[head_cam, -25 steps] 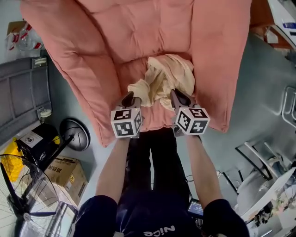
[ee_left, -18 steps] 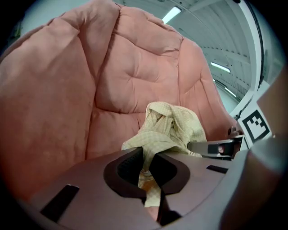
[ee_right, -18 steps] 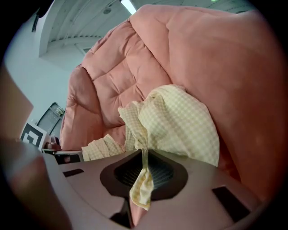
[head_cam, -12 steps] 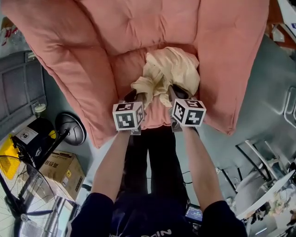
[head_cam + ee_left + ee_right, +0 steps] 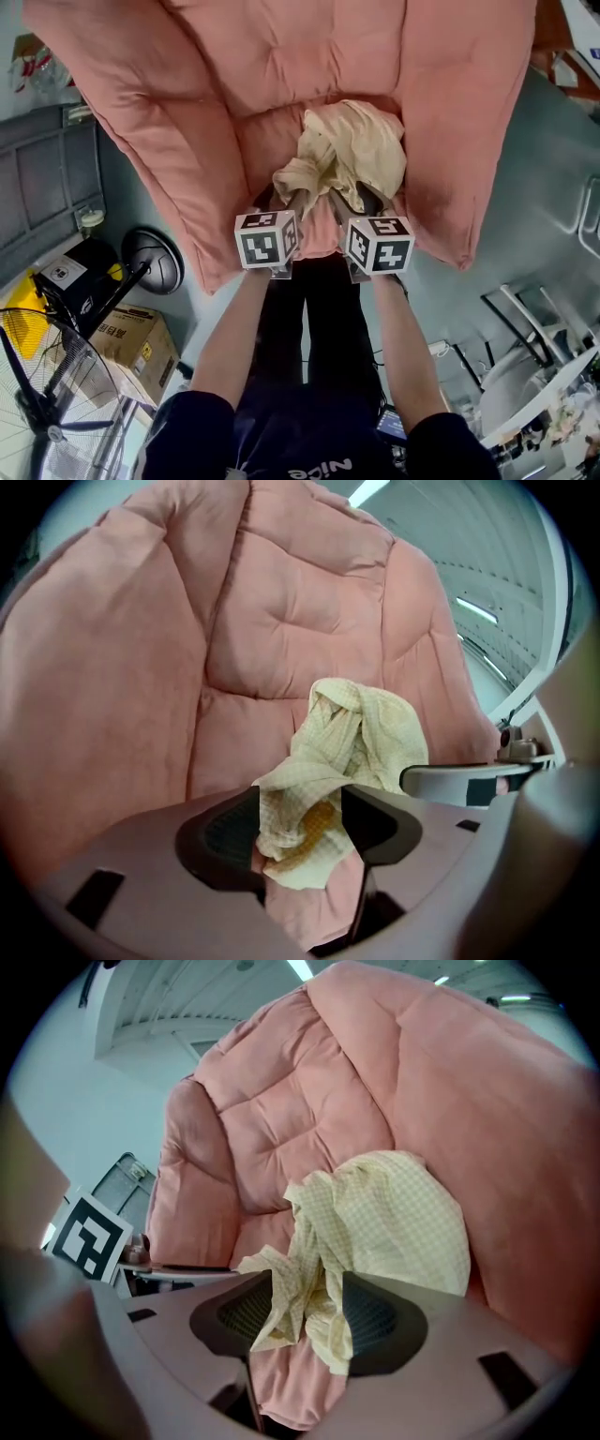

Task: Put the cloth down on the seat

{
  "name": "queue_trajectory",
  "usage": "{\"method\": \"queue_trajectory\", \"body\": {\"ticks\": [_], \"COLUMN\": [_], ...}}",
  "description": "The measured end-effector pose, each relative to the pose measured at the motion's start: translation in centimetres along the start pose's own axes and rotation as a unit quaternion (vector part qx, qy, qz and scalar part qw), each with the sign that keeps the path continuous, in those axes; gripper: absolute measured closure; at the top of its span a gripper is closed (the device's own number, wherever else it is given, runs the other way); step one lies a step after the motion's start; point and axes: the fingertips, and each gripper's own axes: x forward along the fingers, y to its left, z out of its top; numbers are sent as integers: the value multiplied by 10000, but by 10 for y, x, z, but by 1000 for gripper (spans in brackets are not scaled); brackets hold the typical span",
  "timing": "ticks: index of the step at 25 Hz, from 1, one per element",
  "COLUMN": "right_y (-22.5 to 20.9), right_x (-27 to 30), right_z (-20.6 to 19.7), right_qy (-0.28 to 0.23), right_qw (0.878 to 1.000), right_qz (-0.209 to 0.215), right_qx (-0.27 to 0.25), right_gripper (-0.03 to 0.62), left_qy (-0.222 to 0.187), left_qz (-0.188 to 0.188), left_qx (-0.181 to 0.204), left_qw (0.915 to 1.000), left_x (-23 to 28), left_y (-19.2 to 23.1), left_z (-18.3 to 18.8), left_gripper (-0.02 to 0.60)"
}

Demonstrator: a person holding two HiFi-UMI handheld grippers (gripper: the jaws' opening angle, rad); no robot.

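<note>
Bright, even overhead light, soft shadows; fisheye bending and dark corners in gripper views.

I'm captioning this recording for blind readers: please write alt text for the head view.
A crumpled cream cloth lies on the seat of a pink padded armchair. Below it a person holds the left tongs and right tongs, their jaws just opened with cloth edges between them.

Likely a workroom or lab, not a home: bare grey floor [image 5: 553,159], a standing fan [image 5: 53,437] and cardboard box [image 5: 131,345] near left, metal frames [image 5: 520,323] right, strip lights [image 5: 367,492] overhead (only the pink armchair [image 5: 281,66] looks domestic).
</note>
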Motion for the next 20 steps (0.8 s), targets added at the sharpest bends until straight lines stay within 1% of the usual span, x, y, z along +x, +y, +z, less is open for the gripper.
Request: {"method": "queue_trajectory", "body": {"ticks": [3, 5, 8, 12, 14, 17, 20], "right_y": [6, 13, 28, 41, 49, 66, 94], "right_x": [-11, -24, -57, -104, -126, -156, -187], "right_z": [2, 7, 31, 60, 72, 86, 95], "right_qy": [78, 60, -255, -744, -952, -1154, -1234], "right_qw": [9998, 9994, 9990, 9969, 9952, 9928, 9909], "right_qz": [195, 328, 375, 164, 130, 201, 244], "right_qx": [-41, -2, -36, -186, -198, -253, -481], "right_gripper": [381, 381, 381, 382, 382, 381, 382], "left_qy": [-98, -152, -313, -585, -677, -791, -994], "left_qz": [-92, -176, -330, -542, -630, -700, -821], "left_qx": [-29, 32, 186, 338, 383, 441, 448], "left_qw": [9999, 9997, 9988, 9962, 9950, 9934, 9906], "left_x": [-13, -26, -58, -104, -127, -161, -205], "left_y": [-11, -21, -38, -62, -72, -83, -94], "left_z": [10, 17, 34, 53, 60, 67, 77], "left_gripper": [290, 289, 290, 290, 290, 290, 290]}}
